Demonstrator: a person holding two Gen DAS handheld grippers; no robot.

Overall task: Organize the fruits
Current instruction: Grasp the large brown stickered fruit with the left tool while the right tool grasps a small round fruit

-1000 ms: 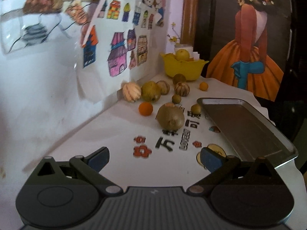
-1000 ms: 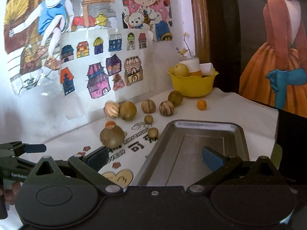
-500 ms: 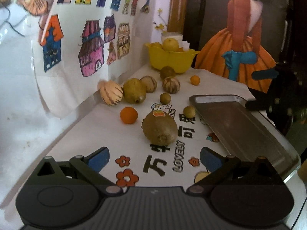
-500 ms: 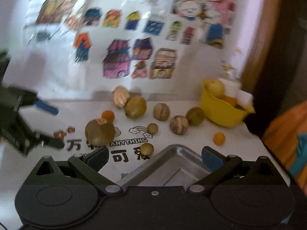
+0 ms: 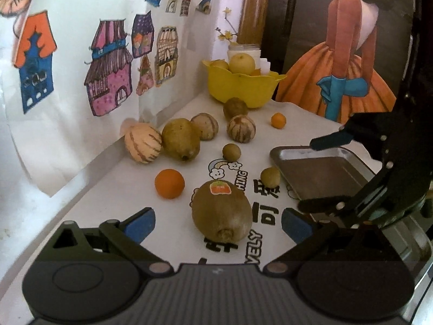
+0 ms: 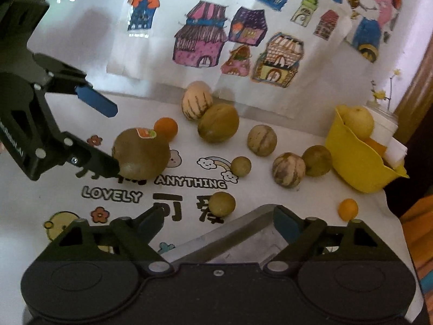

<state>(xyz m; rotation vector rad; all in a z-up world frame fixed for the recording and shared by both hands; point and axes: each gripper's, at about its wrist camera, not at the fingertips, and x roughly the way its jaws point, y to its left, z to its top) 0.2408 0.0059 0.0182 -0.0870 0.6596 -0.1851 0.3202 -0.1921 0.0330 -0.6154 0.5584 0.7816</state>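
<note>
A kiwi (image 5: 221, 212) lies on the tablecloth (image 5: 108, 189) between the open fingers of the left gripper (image 5: 217, 223). An orange (image 5: 169, 183) sits to its left, just behind. Further back, 2 fruits (image 5: 162, 142) rest side by side against the wall (image 5: 40, 162). A tray (image 5: 322, 173) lies to the kiwi's right, with 1 small round fruit (image 5: 270, 176) beside its near-left edge. The right gripper (image 5: 316, 173) hangs over the tray, jaws parted, having just narrowed, with the tray's corner between them. A bowl (image 5: 240, 88) stands at the back holding perhaps 2 fruits; a small orange (image 5: 278, 120) lies before it to the right.
</note>
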